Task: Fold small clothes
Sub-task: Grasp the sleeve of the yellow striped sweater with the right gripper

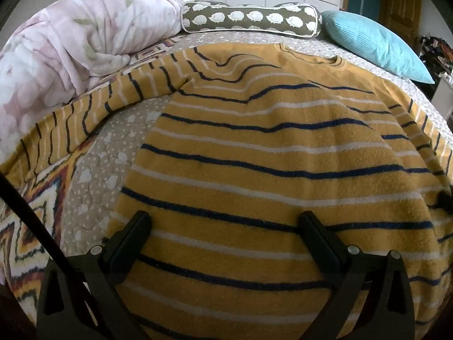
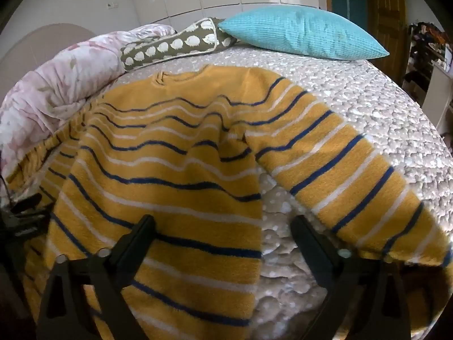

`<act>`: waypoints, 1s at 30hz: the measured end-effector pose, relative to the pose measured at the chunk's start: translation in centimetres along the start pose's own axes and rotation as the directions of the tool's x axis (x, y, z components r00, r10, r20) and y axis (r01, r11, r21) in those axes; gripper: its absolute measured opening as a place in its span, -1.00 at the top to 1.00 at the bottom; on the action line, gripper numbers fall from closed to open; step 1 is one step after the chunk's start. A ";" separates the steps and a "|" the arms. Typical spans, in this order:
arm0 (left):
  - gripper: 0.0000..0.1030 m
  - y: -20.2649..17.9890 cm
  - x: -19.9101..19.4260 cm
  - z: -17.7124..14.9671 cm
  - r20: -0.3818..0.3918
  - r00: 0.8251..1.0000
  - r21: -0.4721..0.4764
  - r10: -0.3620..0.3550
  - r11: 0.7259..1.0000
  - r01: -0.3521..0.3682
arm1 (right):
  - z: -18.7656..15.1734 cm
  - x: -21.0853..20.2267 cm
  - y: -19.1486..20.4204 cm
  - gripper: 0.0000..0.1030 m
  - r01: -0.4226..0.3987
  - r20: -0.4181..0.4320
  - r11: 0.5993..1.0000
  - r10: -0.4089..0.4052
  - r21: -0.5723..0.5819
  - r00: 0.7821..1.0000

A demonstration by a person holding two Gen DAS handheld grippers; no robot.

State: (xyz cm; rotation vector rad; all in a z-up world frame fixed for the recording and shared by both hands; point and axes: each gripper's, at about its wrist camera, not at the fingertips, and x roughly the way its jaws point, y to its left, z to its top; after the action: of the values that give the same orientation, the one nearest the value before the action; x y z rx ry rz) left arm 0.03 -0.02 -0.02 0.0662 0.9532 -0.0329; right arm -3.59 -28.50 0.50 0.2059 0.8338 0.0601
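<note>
Sweater (image 1: 269, 153) flat on bed (image 2: 368, 107); pillows (image 2: 305, 35) behind.

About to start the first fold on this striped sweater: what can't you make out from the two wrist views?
- Sweater hem: cut off by the bottom edge and hidden behind the open left gripper; same in the right wrist view.
- Far sleeve's cuff: left wrist view, runs off the left edge.
- Near sleeve's cuff: right wrist view, blurred at the fisheye rim beside the open right gripper.
</note>
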 end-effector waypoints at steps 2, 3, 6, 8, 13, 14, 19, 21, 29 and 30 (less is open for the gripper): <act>-1.00 0.1 0.1 0.1 -0.002 1.000 -0.003 -0.004 1.000 0.004 | 0.8 -1.9 -0.9 -0.62 -0.055 0.033 0.998 0.054 0.009 0.998; -1.00 0.1 0.1 0.1 -0.004 1.000 -0.002 -0.003 1.000 0.003 | 1.6 -3.1 -1.7 -0.62 -0.053 0.066 0.998 0.052 0.017 0.996; -1.00 -0.2 0.2 0.2 -0.002 1.000 -0.006 -0.008 1.000 0.008 | 4.5 -5.1 -4.4 -0.65 0.004 0.136 0.999 -0.009 0.041 0.991; -1.00 0.0 0.0 0.1 -0.021 1.000 -0.011 -0.008 1.000 0.008 | 6.7 -4.5 -6.3 -0.65 0.050 0.136 0.997 -0.058 0.057 0.989; -1.00 -0.3 -0.1 0.3 -0.044 0.999 -0.013 -0.009 1.000 0.009 | 11.8 3.1 -10.6 -0.62 0.038 -0.009 0.988 -0.037 0.151 0.999; -1.00 -0.2 -0.3 0.1 -0.029 0.999 -0.013 -0.014 1.000 0.014 | 12.6 4.5 -10.9 -0.62 0.025 -0.028 0.985 -0.021 0.169 0.999; -0.86 0.5 -3.2 -1.0 0.033 0.998 -0.023 -0.059 0.998 0.060 | 14.8 10.4 -9.4 -0.08 -0.093 -0.136 0.977 0.120 0.194 0.983; -0.86 0.7 -5.1 -1.9 0.074 0.996 -0.033 -0.052 0.998 0.055 | 14.7 11.5 -7.7 0.78 -0.054 -0.197 0.991 0.077 0.119 0.977; -0.86 1.0 -10.3 -2.9 0.188 0.980 -0.014 -0.067 0.997 0.071 | 22.2 11.6 -7.9 0.89 0.227 -0.114 0.973 -0.230 -0.037 0.967; -0.86 1.0 -10.3 -2.8 0.193 0.978 -0.019 -0.073 0.997 0.078 | 23.2 12.4 -7.9 0.89 0.254 -0.117 0.966 -0.257 -0.043 0.959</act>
State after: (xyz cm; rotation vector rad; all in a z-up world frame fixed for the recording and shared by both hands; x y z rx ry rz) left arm -8.14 1.16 6.76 0.0026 0.7620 -0.0950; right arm 21.71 -38.19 5.00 0.0674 0.9750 -0.1605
